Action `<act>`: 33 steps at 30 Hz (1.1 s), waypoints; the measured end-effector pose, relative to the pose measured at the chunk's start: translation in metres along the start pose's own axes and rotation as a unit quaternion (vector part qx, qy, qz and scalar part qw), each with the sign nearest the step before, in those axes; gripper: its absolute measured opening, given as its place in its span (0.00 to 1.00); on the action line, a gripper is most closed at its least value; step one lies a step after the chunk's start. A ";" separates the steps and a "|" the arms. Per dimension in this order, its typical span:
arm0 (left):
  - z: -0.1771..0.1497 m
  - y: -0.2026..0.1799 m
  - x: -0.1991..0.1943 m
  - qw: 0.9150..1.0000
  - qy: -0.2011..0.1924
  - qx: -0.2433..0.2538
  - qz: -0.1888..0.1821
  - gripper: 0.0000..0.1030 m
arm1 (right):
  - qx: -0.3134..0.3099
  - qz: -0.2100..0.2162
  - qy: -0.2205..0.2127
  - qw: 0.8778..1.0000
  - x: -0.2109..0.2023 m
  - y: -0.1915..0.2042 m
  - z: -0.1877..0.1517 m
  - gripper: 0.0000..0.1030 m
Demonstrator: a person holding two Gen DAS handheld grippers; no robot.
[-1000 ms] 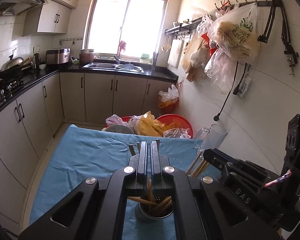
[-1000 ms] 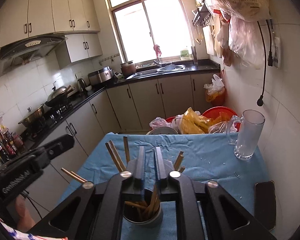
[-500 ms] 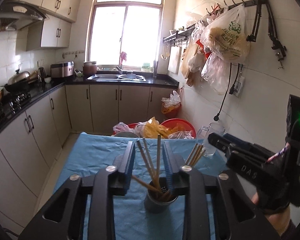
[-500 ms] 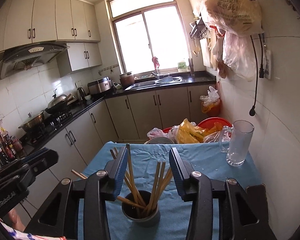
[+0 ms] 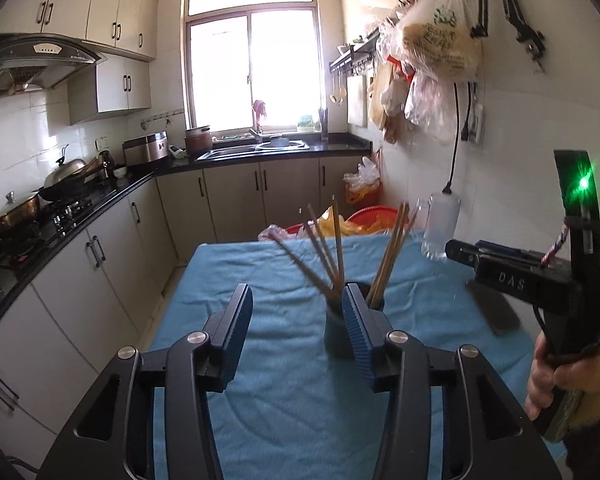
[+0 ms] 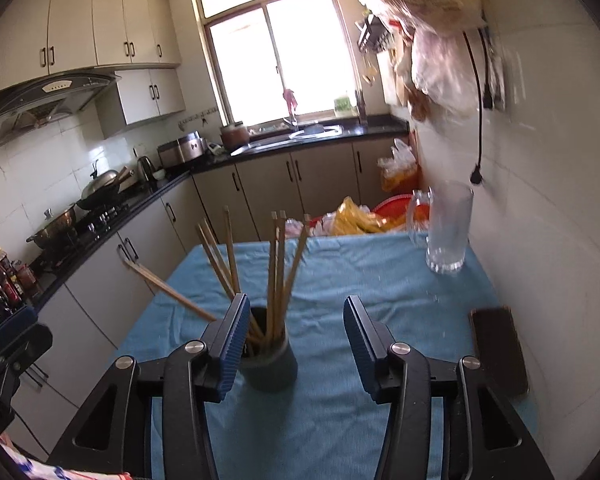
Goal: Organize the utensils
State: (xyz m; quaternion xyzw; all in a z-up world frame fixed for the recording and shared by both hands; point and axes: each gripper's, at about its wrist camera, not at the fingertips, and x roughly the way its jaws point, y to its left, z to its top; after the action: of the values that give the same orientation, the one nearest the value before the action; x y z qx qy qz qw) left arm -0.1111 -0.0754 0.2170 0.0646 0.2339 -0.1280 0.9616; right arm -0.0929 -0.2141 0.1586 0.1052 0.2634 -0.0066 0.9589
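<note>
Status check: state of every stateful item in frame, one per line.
Left gripper: open, empty.
Right gripper: open, empty.
Dark grey cylindrical holder: upright on the blue tablecloth, holding chopsticks.
Wooden chopsticks: standing in the holder, fanned out, one leaning far left.
Clear glass mug: upright, looks empty.
Black phone-like slab: lying flat near the wall.

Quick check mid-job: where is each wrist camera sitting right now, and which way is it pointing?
Left wrist: behind the open left gripper, facing the window across the blue cloth; right gripper and hand show at right.
Right wrist: behind the open right gripper, same heading; left gripper shows at lower left.
Shared: chopstick cup, glass mug, dark phone.
</note>
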 end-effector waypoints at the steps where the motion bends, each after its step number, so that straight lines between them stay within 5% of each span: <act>1: -0.004 -0.001 -0.002 1.000 0.001 0.002 0.002 0.45 | 0.001 0.000 0.004 1.000 -0.001 -0.001 -0.006 0.51; 11: -0.039 -0.002 -0.002 0.999 0.024 0.001 0.026 0.48 | 0.003 -0.006 0.031 1.000 0.002 -0.003 -0.036 0.54; 26: -0.046 0.001 0.043 0.996 0.065 0.019 0.055 0.52 | -0.001 -0.009 0.051 0.999 0.029 -0.002 -0.036 0.56; 33: -0.057 0.006 0.044 0.996 0.069 0.008 0.062 0.68 | 0.007 -0.019 0.072 0.997 0.030 -0.002 -0.054 0.61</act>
State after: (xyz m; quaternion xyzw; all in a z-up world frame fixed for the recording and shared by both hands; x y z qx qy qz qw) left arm -0.0959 -0.0683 0.1464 0.0951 0.2941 -0.0647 0.9488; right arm -0.0942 -0.2037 0.0972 0.1074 0.3335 -0.0194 0.9364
